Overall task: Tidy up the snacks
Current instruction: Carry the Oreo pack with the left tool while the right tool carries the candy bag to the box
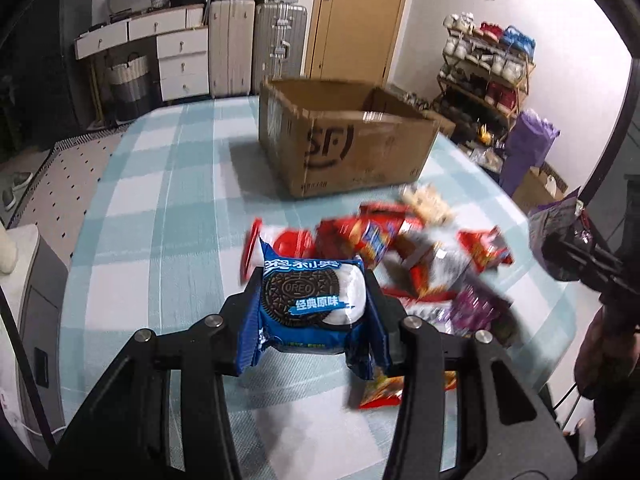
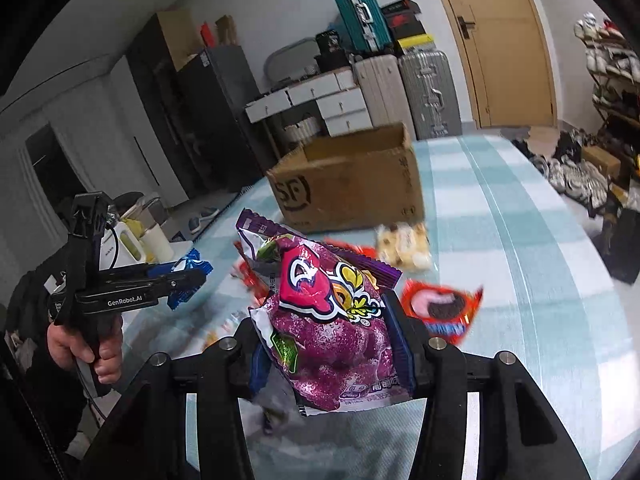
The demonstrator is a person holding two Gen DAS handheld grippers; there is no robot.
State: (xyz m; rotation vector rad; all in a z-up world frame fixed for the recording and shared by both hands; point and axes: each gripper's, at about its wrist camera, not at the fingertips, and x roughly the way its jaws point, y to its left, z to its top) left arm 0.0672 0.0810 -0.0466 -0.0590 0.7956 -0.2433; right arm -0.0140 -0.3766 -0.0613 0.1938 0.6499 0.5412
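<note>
a blue oreo biscuit packet (image 1: 310,304) is clamped in the left gripper (image 1: 312,300), a purple candy bag (image 2: 328,328) in the right gripper (image 2: 326,332). both should be carried level to the far open brown cardboard box (image 1: 344,140) and released only over its opening, above the checked tablecloth (image 1: 160,200).

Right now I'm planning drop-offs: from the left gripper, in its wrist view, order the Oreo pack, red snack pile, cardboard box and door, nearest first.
1. Oreo pack, clamped in the left gripper.
2. Red snack pile, just ahead, right.
3. Cardboard box, mid-table.
4. Door, back wall.
</note>
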